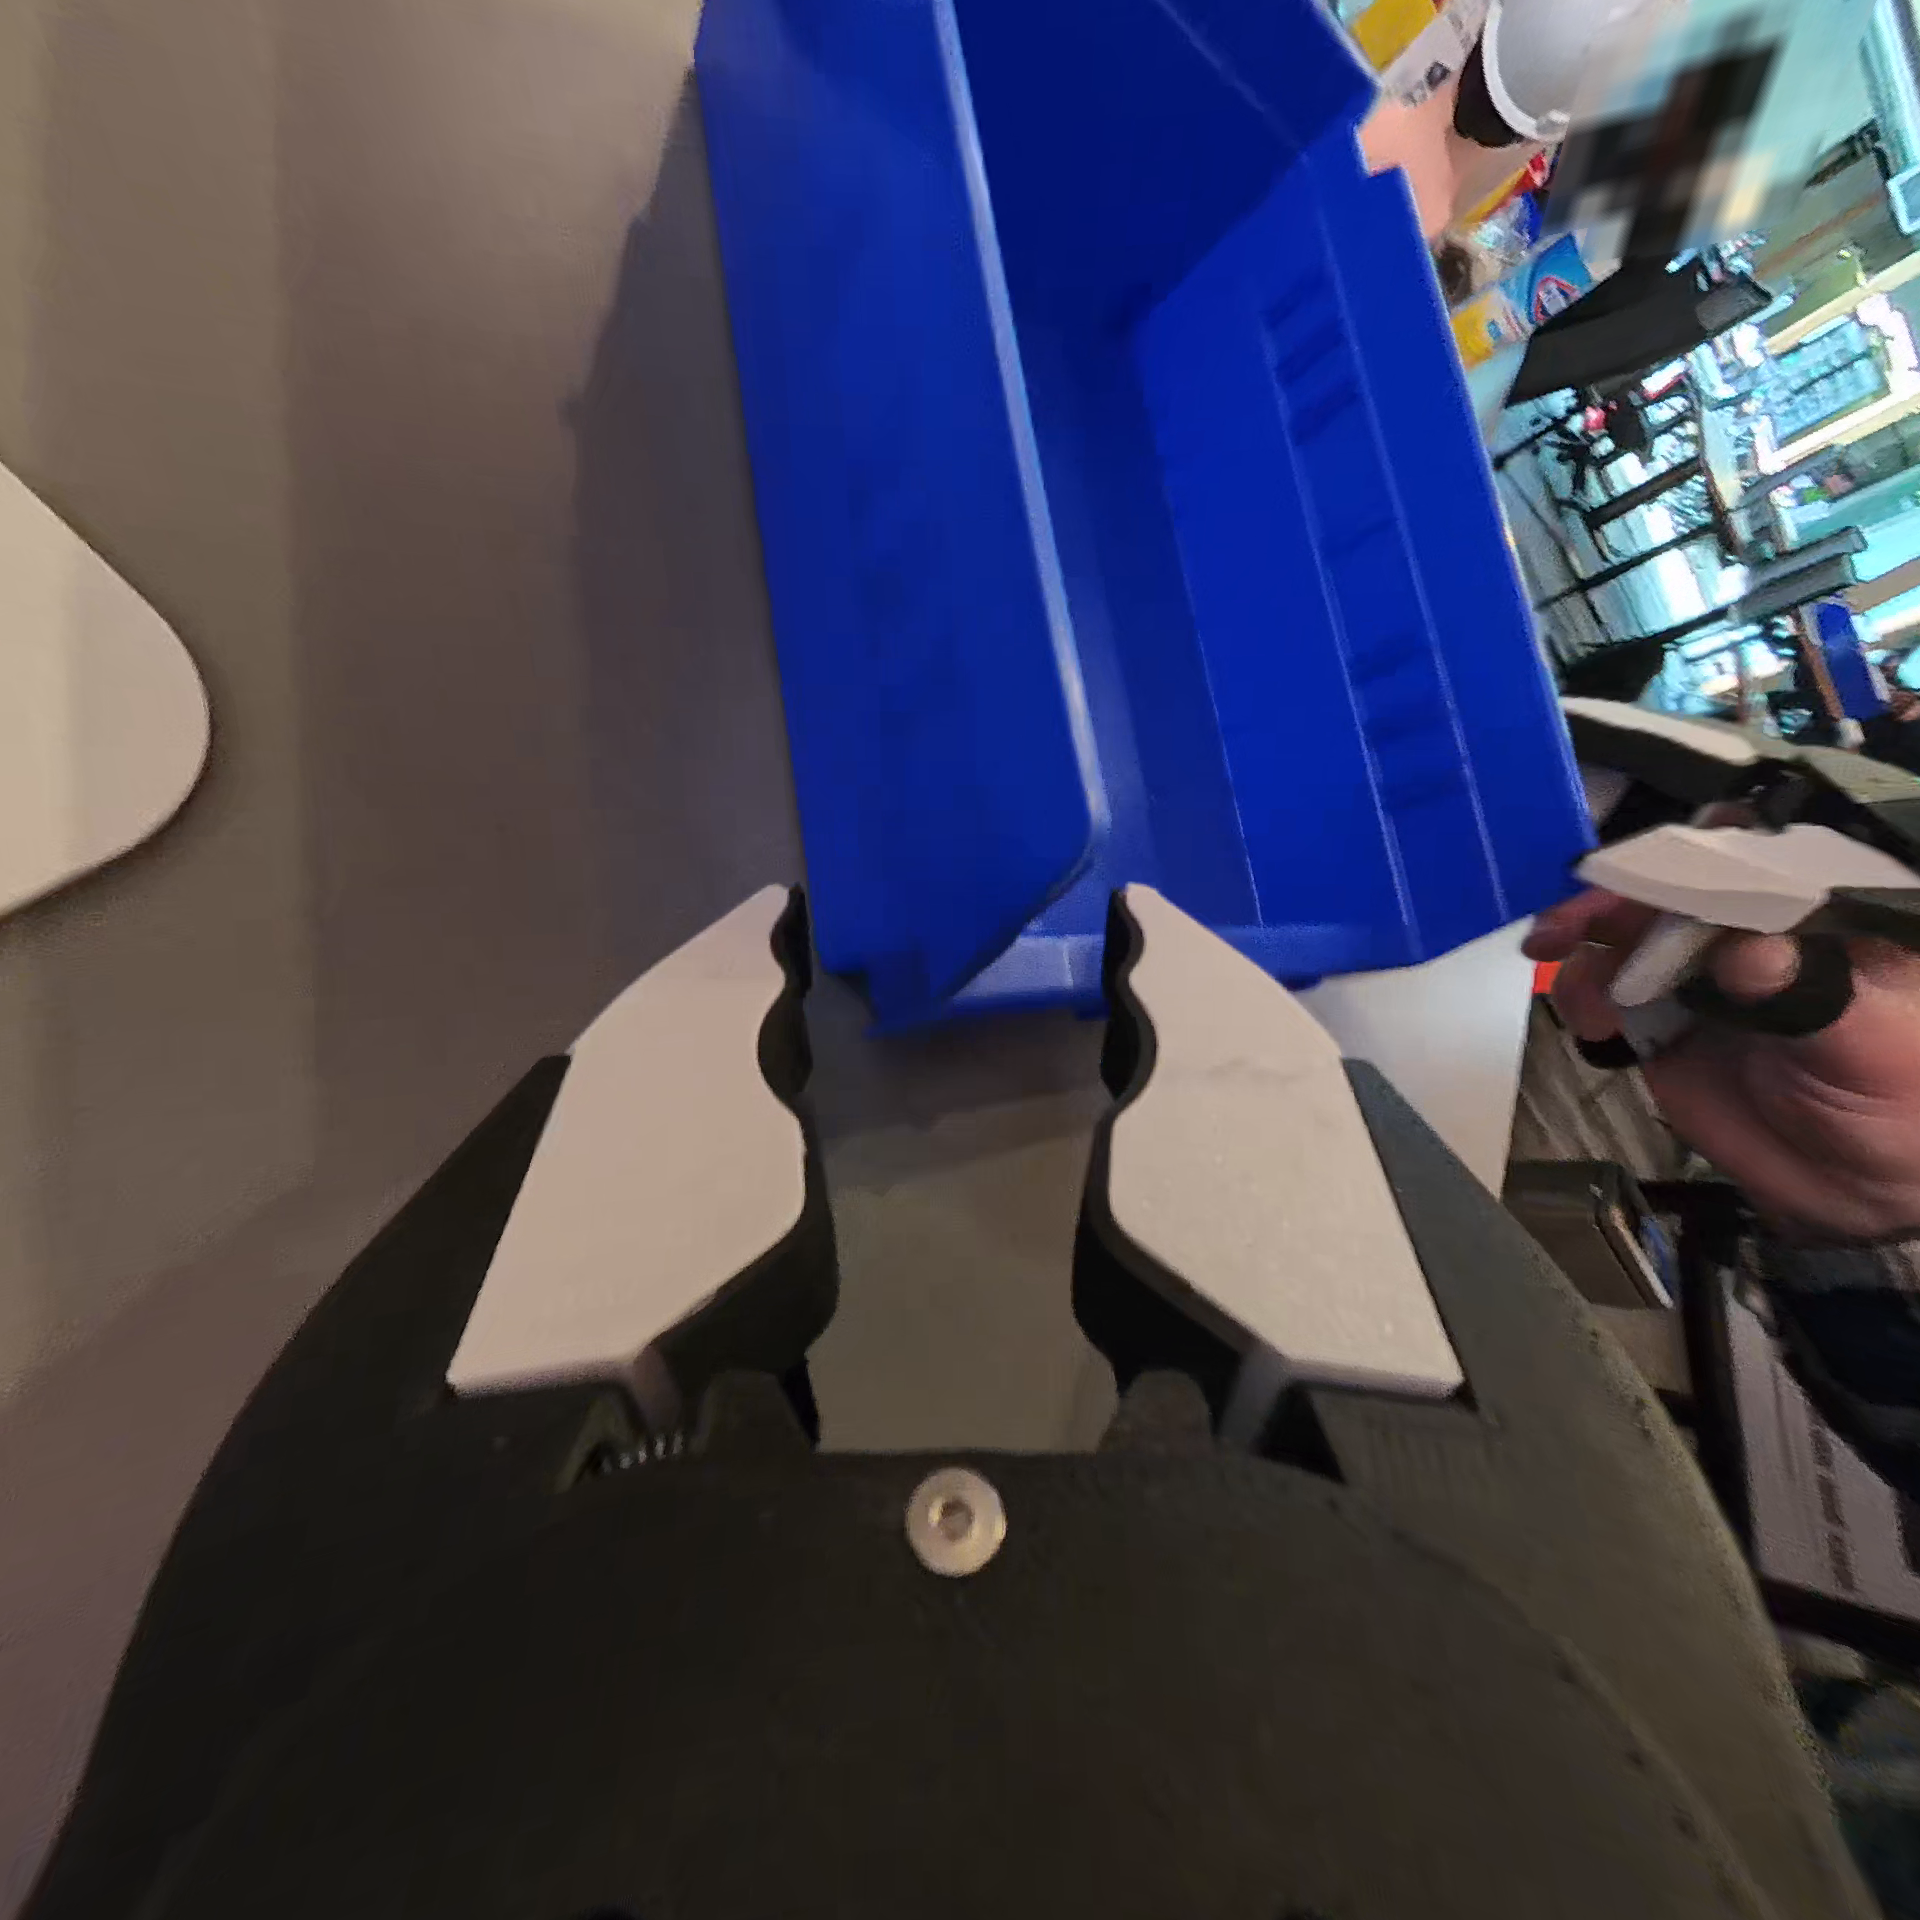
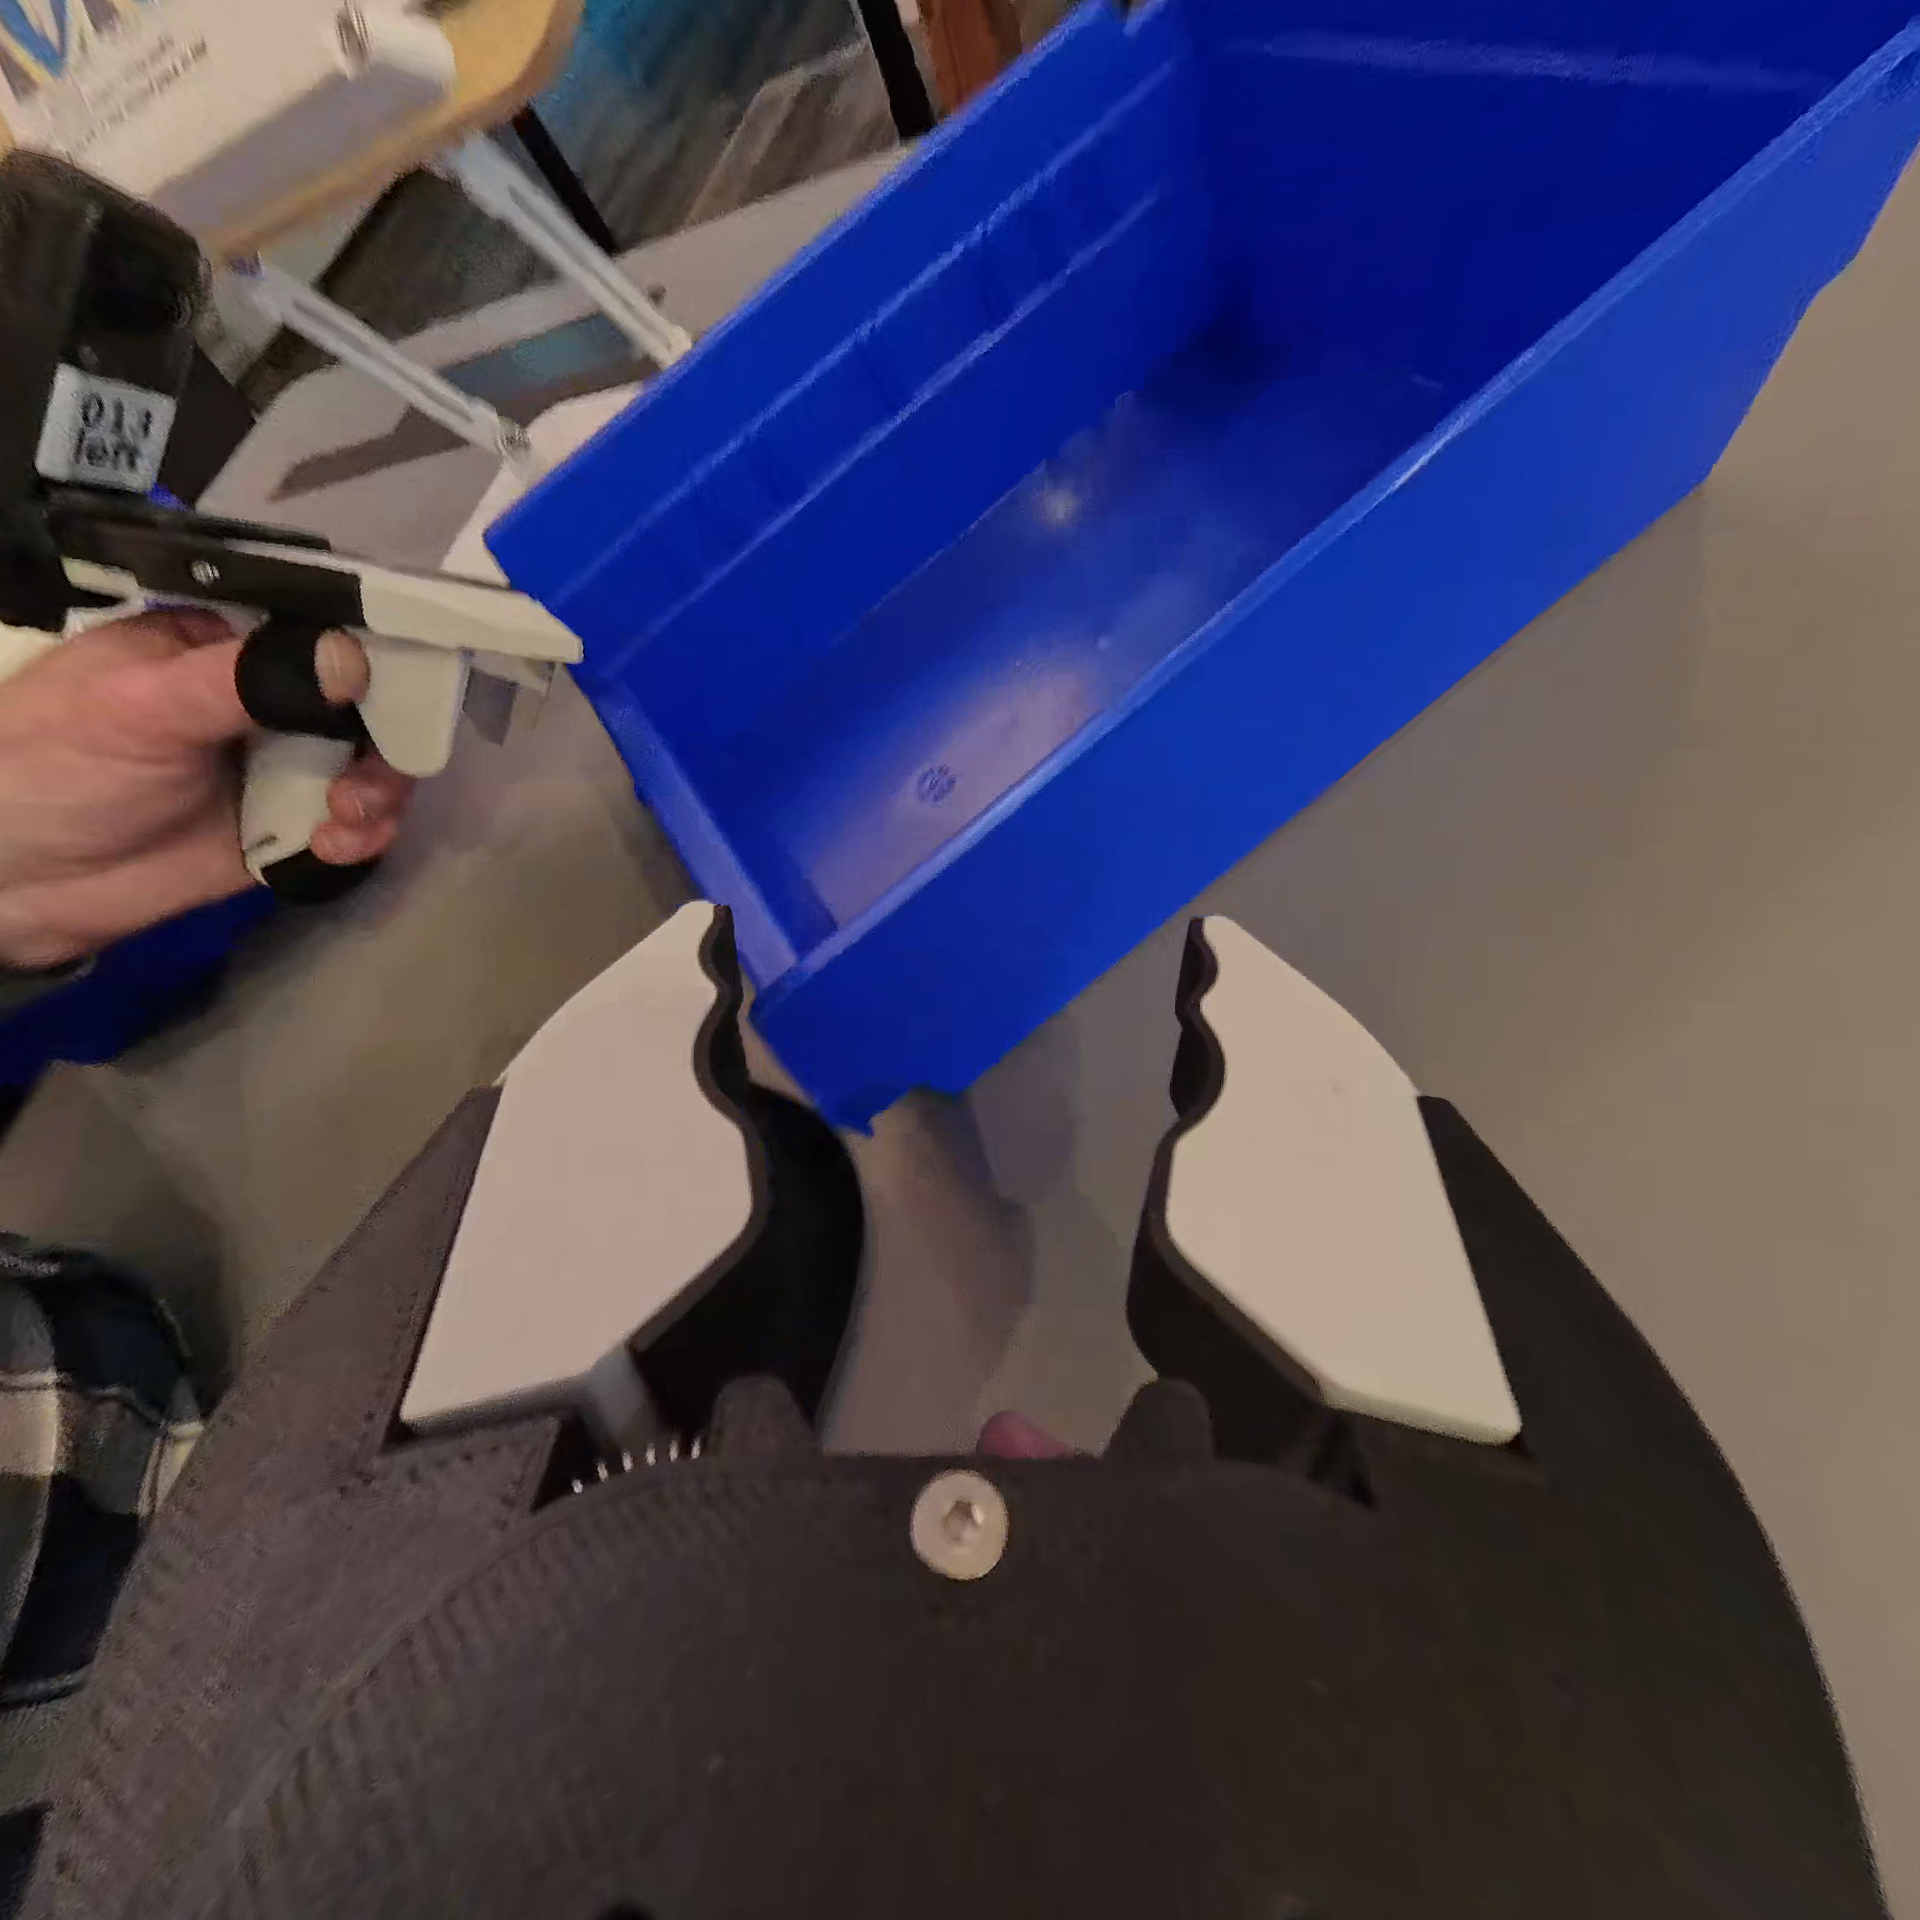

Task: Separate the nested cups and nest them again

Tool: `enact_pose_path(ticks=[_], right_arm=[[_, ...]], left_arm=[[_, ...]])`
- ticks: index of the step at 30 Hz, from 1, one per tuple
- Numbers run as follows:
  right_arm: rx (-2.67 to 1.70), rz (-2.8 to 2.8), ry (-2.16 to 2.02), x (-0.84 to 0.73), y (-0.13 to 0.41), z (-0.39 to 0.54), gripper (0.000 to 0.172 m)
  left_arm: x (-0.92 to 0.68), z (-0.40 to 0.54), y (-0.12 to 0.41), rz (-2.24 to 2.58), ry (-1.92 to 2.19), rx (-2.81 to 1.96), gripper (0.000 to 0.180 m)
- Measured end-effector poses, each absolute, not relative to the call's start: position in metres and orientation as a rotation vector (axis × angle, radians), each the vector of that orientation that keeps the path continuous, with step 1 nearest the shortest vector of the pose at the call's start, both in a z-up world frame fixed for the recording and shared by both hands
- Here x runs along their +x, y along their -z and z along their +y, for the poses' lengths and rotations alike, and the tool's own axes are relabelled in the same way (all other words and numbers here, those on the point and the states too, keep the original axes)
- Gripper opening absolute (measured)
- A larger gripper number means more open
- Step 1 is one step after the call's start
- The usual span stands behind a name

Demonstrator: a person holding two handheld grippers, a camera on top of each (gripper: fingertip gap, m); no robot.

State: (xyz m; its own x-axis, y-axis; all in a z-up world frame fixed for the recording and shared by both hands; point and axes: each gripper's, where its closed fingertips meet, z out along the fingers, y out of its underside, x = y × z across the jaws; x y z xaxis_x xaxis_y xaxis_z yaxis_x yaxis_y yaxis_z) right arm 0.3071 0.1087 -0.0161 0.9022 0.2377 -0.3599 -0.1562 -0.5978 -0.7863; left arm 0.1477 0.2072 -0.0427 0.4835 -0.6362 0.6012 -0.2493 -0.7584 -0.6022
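A blue plastic bin (image 1: 1039, 520) stands on the grey table (image 1: 416, 520); its inside (image 2: 1039, 623) holds nothing. No cup shows in either view. My left gripper (image 1: 954, 914) is open and holds nothing, its fingertips just short of the bin's near corner. It also shows in the right wrist view (image 2: 540, 675), beside the bin's left end. My right gripper (image 2: 958, 930) is open wide and holds nothing. The bin's near corner (image 2: 883, 1039) lies between its fingers, and the pads do not press on it. It also shows in the left wrist view (image 1: 1590, 800), at the bin's right side.
A person's hand (image 2: 125, 769) holds the left gripper's handle, and another hand (image 1: 1766, 1091) holds the right one. A white rounded shape (image 1: 83, 707) lies at the table's left. Shelves and clutter (image 1: 1714, 468) stand beyond the table edge.
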Motion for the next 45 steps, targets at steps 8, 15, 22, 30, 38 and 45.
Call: enact_pose_path(ticks=[8, 15, 22, 30, 38, 45], right_arm=[[-2.223, -0.057, -0.377, 0.323, 0.041, 0.114, 0.033], [-2.274, -0.078, -0.221, 0.413, 0.045, 0.160, 0.016], [-2.302, -0.149, -0.146, 0.492, 0.046, 0.229, 0.005], [-2.287, -0.092, -0.195, 0.510, 0.045, 0.258, 0.006], [-2.056, -0.349, -0.098, 0.427, -0.051, 0.210, 0.034], [-1.896, -1.029, -0.639, 0.177, -0.059, 0.173, 0.066]], left_arm=[[0.171, 0.175, 0.049, 0.870, 1.289, -2.339, 0.033], [0.236, 0.163, 0.049, 0.991, 1.381, -2.363, 0.030], [0.308, 0.183, 0.049, 1.074, 1.385, -2.373, 0.034], [0.326, 0.200, 0.049, 1.083, 1.438, -2.394, 0.046], [0.228, 0.178, -0.036, 1.114, 1.362, -2.173, 0.062], [0.059, 0.150, -0.067, 0.904, 0.987, -2.177, 0.082]])
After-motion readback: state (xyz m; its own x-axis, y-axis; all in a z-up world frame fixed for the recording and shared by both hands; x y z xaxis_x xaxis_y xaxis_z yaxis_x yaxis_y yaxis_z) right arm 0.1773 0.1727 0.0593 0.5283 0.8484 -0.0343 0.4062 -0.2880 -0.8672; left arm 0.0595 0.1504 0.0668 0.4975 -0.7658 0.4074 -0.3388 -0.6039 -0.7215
